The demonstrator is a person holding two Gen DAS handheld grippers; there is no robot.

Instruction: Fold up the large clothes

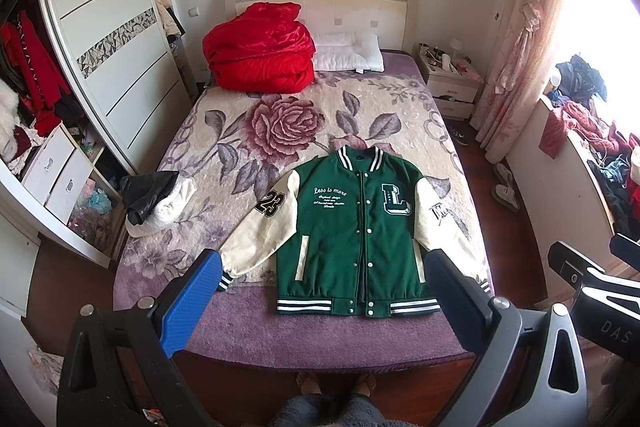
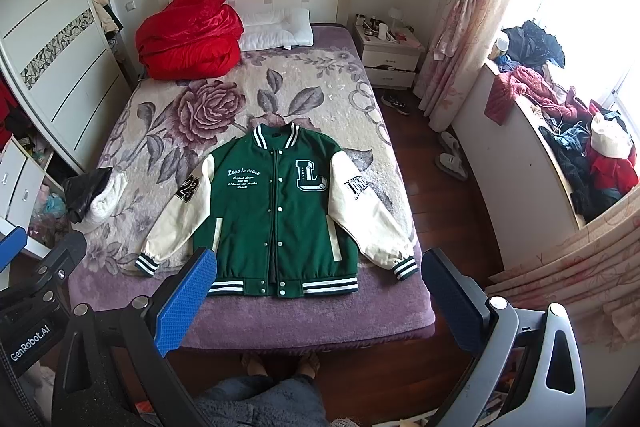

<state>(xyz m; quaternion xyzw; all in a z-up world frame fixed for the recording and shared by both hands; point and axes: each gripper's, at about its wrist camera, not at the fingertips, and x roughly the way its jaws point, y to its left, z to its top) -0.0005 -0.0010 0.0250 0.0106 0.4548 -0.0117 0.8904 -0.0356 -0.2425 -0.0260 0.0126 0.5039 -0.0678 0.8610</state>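
Two grippers hang in the air above the foot of the bed (image 1: 168,155), both with their blue-padded fingers spread wide and holding nothing. The left gripper (image 1: 324,291) looks down on the jacket (image 1: 352,227) from slightly to its left; the right gripper (image 2: 320,287) looks from slightly to its right, and each one shows at the edge of the other's view.

The jacket is green with cream sleeves and lies flat, front side up, on the near half of the bed. Its striped collar points toward the headboard and its striped hem sits near the foot edge, on the purple sheet (image 1: 280,331). The snaps are closed down the front. Both sleeves spread out and down to the sides, with the cuffs resting near the hem corners.

Under the upper part of the jacket lies a blanket (image 1: 280,123) with a large rose pattern. A red quilt (image 1: 260,55) is bundled at the head of the bed, touching a white pillow (image 1: 348,51). A rolled black and white bundle (image 1: 156,199) sits near the bed's left edge, apart from the jacket. The person's feet (image 1: 336,383) show on the floor at the bed's foot.
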